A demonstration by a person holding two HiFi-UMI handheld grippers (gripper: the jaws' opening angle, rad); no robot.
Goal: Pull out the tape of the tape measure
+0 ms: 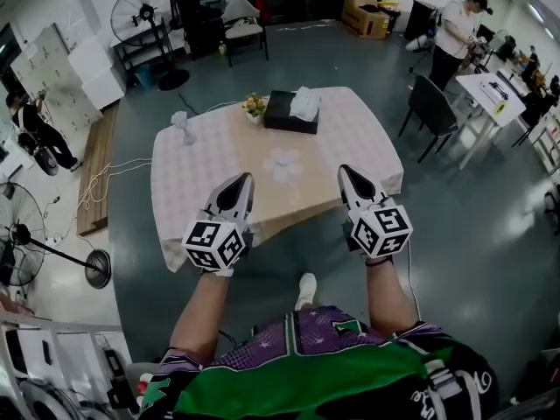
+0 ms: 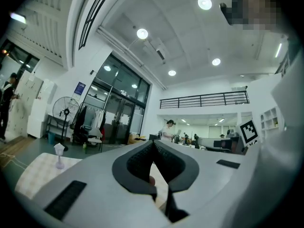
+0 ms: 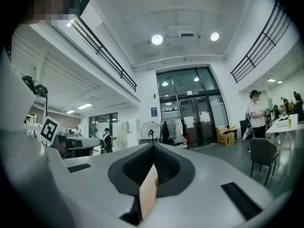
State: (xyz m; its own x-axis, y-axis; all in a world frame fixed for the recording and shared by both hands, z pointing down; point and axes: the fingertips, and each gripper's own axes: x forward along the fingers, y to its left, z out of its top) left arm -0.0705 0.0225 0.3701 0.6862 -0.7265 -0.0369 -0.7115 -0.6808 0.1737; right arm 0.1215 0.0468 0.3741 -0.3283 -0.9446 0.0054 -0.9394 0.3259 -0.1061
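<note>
A pale, roundish object (image 1: 284, 164) lies in the middle of the cloth-covered table (image 1: 197, 178); it is too blurred to tell whether it is the tape measure. My left gripper (image 1: 241, 182) hangs over the table's near edge, left of that object, jaws shut and empty. My right gripper (image 1: 348, 173) is level with it, to the object's right, also shut with nothing held. In the left gripper view the jaws of the left gripper (image 2: 153, 144) meet against the far room. The right gripper view shows the right gripper (image 3: 153, 149) closed the same way. Neither gripper touches the pale object.
A black tissue box (image 1: 291, 112) and a small flower pot (image 1: 254, 105) stand at the table's far side, a small clear goblet (image 1: 184, 128) at its far left. Standing fans (image 1: 149, 11), a dark chair (image 1: 430, 108) and a person (image 1: 455, 29) surround the table.
</note>
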